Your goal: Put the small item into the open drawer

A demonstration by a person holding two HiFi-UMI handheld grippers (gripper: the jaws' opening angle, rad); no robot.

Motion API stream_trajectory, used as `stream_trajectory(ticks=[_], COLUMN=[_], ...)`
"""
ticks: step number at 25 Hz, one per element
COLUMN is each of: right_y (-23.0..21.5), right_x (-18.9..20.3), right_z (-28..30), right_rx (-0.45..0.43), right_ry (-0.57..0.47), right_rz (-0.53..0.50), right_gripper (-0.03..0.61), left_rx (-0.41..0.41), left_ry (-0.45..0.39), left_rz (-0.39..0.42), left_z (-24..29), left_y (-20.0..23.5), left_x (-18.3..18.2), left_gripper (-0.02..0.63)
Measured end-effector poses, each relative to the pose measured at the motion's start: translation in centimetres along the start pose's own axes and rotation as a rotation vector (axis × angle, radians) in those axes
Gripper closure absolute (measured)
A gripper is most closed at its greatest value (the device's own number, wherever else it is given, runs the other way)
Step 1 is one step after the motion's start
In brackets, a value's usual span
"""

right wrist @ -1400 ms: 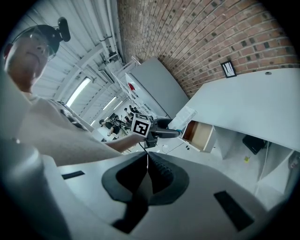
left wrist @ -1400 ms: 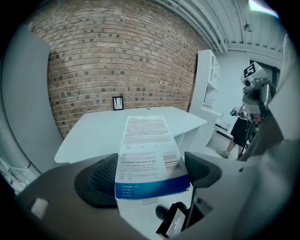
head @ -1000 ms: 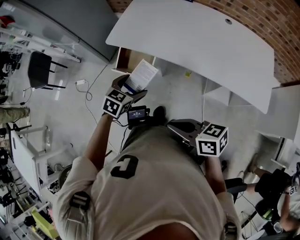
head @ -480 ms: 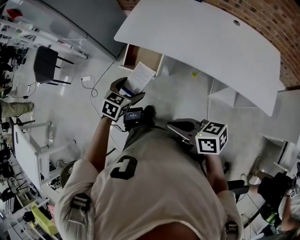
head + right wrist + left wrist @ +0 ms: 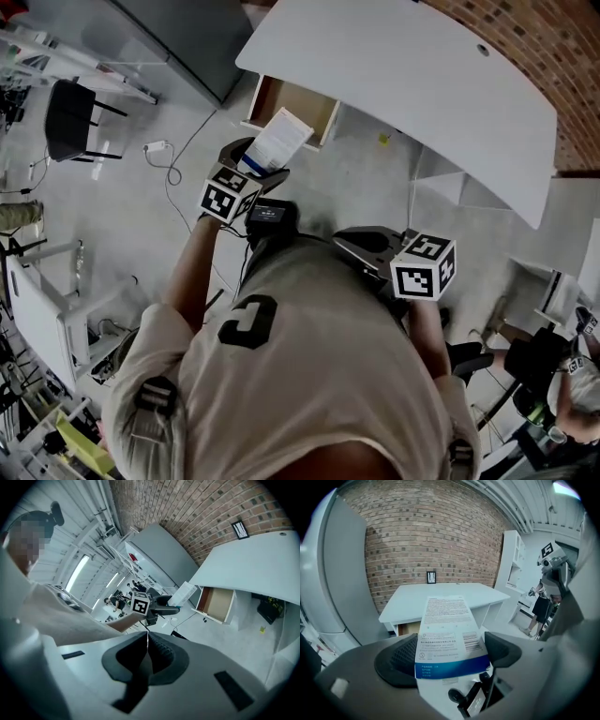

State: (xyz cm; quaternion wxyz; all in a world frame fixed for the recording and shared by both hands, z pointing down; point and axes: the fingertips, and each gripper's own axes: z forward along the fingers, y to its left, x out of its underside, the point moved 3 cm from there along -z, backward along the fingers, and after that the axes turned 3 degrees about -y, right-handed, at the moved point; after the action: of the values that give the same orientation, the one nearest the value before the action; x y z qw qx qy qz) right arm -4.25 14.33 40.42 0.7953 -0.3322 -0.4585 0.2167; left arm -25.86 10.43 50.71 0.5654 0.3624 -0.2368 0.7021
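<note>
Closing in: the left gripper [image 5: 449, 654], jaws clamped on the white-and-blue box [image 5: 446, 625], has carried it nearer the open drawer [image 5: 296, 103] under the desk [image 5: 403, 84], so the drop looks close, while the right gripper [image 5: 146, 651] hangs back, jaws together, empty.

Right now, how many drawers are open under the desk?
1. The open drawer sits under the left end of the desk, beyond the box in the left gripper. The desk may hide others.
</note>
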Motion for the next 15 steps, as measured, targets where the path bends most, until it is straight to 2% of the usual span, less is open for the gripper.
stream_trajectory(ticks=[4,15], right_y=[0.6,1.6], right_x=[-1.0,-2.0], right_z=[3.6,10.6], right_rx=[0.053,0.118], right_ry=[0.016,0.070], right_rz=[0.022,0.039], right_gripper=[0.575,0.575], left_rx=[0.024,0.088], left_ry=[-0.015,-0.037], left_rz=[-0.026,-0.059], left_z=[-0.6,-2.0], left_y=[4.0,9.2], left_x=[1.4,5.1], left_gripper=[0.169,0.169])
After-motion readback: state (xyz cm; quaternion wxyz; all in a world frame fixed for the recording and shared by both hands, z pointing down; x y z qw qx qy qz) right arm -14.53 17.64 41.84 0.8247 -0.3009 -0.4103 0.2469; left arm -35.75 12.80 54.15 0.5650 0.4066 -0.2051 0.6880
